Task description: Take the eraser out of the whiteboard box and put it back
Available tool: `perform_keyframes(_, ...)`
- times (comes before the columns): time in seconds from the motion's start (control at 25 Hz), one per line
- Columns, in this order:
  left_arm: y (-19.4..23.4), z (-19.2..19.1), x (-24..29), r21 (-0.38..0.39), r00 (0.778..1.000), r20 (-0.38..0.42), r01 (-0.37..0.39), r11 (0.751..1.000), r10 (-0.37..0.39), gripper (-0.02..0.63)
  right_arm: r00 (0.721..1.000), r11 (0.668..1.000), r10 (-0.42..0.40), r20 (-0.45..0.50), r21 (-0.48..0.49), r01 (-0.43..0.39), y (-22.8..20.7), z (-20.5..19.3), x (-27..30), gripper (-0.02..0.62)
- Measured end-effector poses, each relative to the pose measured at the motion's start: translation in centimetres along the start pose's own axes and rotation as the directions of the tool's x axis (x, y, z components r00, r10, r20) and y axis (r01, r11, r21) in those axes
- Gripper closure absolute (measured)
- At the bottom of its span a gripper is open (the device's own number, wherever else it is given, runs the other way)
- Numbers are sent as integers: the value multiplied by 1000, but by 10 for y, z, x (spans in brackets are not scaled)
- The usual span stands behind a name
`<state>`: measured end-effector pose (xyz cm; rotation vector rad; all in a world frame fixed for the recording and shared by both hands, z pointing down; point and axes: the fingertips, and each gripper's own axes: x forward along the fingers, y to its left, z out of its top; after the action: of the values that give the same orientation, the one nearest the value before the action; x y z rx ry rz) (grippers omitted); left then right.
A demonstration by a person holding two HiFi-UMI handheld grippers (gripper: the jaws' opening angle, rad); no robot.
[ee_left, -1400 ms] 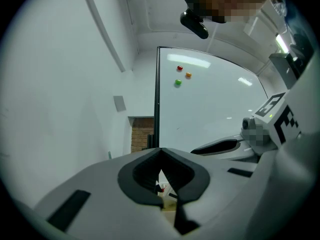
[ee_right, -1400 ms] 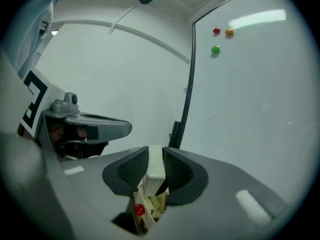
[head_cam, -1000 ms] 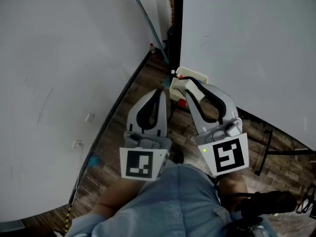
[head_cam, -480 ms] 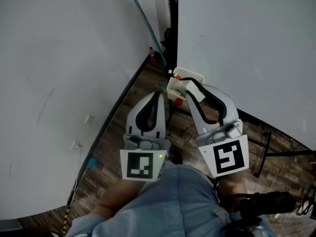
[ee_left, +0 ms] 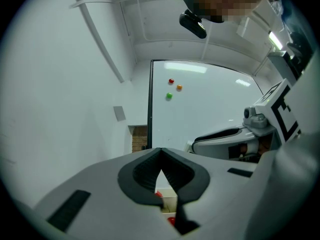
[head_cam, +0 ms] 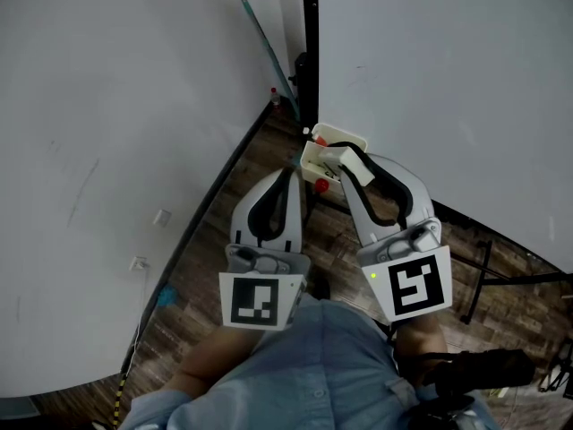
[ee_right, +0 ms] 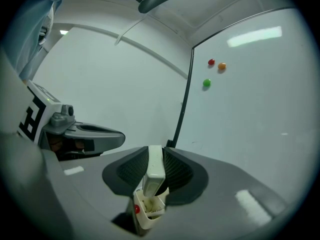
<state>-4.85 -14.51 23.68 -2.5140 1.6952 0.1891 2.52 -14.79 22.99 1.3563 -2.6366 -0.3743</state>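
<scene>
Directly behind the whiteboard box (head_cam: 338, 136) stands the whiteboard (head_cam: 448, 79), the largest thing in view; the box sits at its lower left corner, beside the black frame edge (head_cam: 310, 52). Left of the box a plain white wall (head_cam: 116, 106) runs down to a dark wooden floor (head_cam: 224, 267), which also shows beneath the box. Nearer the camera than the box is the person's light blue shirt (head_cam: 313, 365).

The right gripper (head_cam: 351, 164) reaches to the box from the near side, and its jaws are clamped on the white eraser (ee_right: 154, 171), both ribbed pads pressing its flat sides. The eraser hangs just above the box, its lower end at the open mouth; whether it dips inside cannot be told.

The left gripper (head_cam: 293, 173) hangs just left of the box, apart from it. Its jaws are closed tip to tip with nothing between them.

A small red round thing (ee_right: 136, 209) sits at the left wall of the box.

High above the box, three small magnets cling to the board: red (ee_right: 211, 62), orange (ee_right: 222, 66) and green (ee_right: 206, 83).
</scene>
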Motion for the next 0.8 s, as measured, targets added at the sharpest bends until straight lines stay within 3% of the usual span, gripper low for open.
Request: perform_keyframes(0.8,10,-7,10,-13,1000,-23,8,1000,-8,600,999,1000,1,-36,10,0,-1,-13,15,499)
